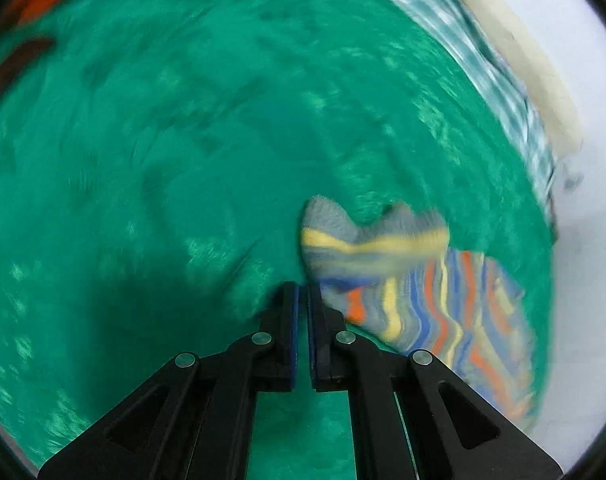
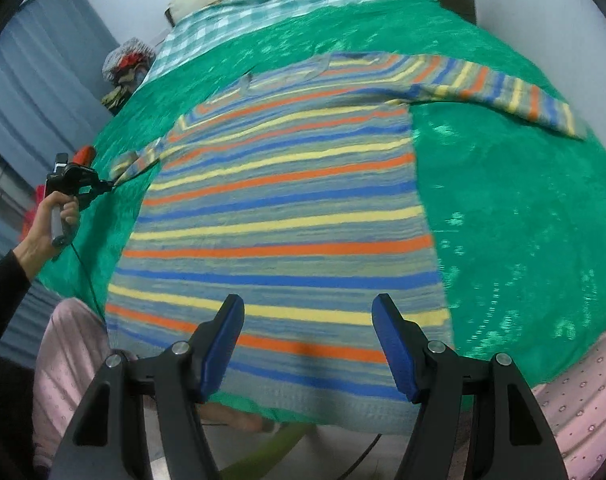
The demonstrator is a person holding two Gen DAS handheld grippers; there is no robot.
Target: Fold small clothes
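Striped sweater [image 2: 279,216], spread flat on green blanket [image 2: 503,200] ahead of wide-open right gripper [image 2: 307,344]; left gripper [image 1: 303,292], pinched on sleeve cuff [image 1: 367,240] at its tips: thin hold, cuff likely to slip free if pulled hard.

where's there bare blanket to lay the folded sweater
Widest free patch: green blanket right of the striped sweater, below its outstretched sleeve. A narrower strip lies between the collar and the checked sheet. The left edge is crowded: the left gripper is at the other sleeve.
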